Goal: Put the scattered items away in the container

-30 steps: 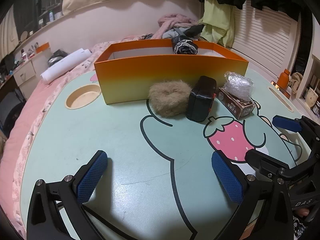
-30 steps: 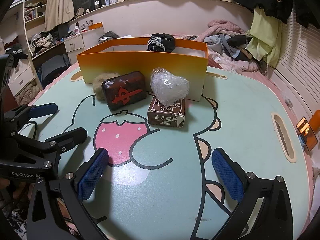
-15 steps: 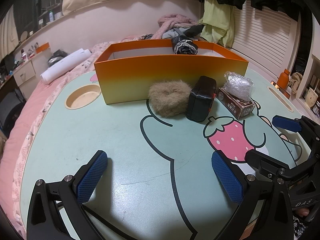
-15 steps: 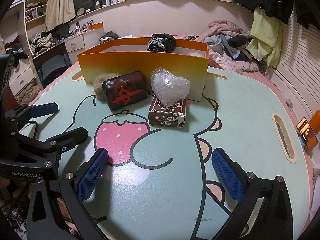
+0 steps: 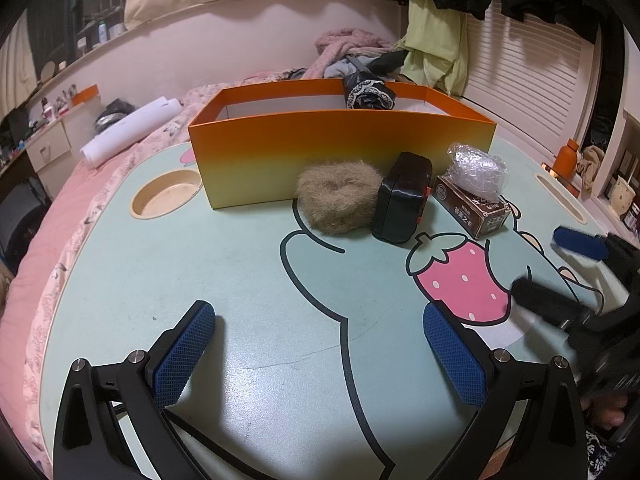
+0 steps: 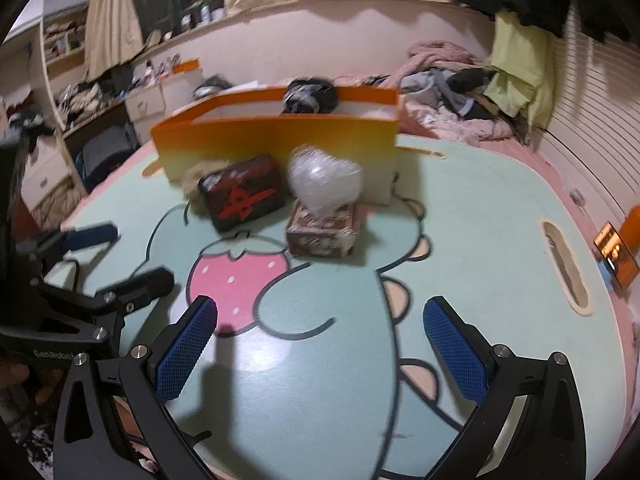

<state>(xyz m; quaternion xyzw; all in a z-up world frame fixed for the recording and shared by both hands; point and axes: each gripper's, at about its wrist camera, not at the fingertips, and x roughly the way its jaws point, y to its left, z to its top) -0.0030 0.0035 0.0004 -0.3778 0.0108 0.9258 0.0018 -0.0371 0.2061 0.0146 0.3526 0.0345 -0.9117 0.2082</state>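
Note:
An orange box (image 5: 340,148) (image 6: 276,144) stands at the back of the table, with a black cloth item (image 5: 368,94) on its far rim. In front of it lie a tan furry scrunchie (image 5: 338,202), a black case with a red mark (image 5: 402,208) (image 6: 242,196), and a brown carton (image 5: 474,210) (image 6: 322,234) with a bubble-wrap ball (image 5: 478,170) (image 6: 326,182) on top. My left gripper (image 5: 320,356) is open and empty near the table's front. My right gripper (image 6: 320,354) is open and empty, with the carton ahead of it; it shows blurred in the left wrist view (image 5: 560,280).
The table (image 5: 240,280) is mint green with a strawberry cartoon, a round cup recess (image 5: 166,198) at the left and a slot (image 6: 564,268) at the right. A pink bed with clothes lies behind. A paper roll (image 5: 130,132) lies at the back left.
My right gripper has lifted and moved; its view is now blurred and sits higher, tilted. The left gripper and the items have stayed still.

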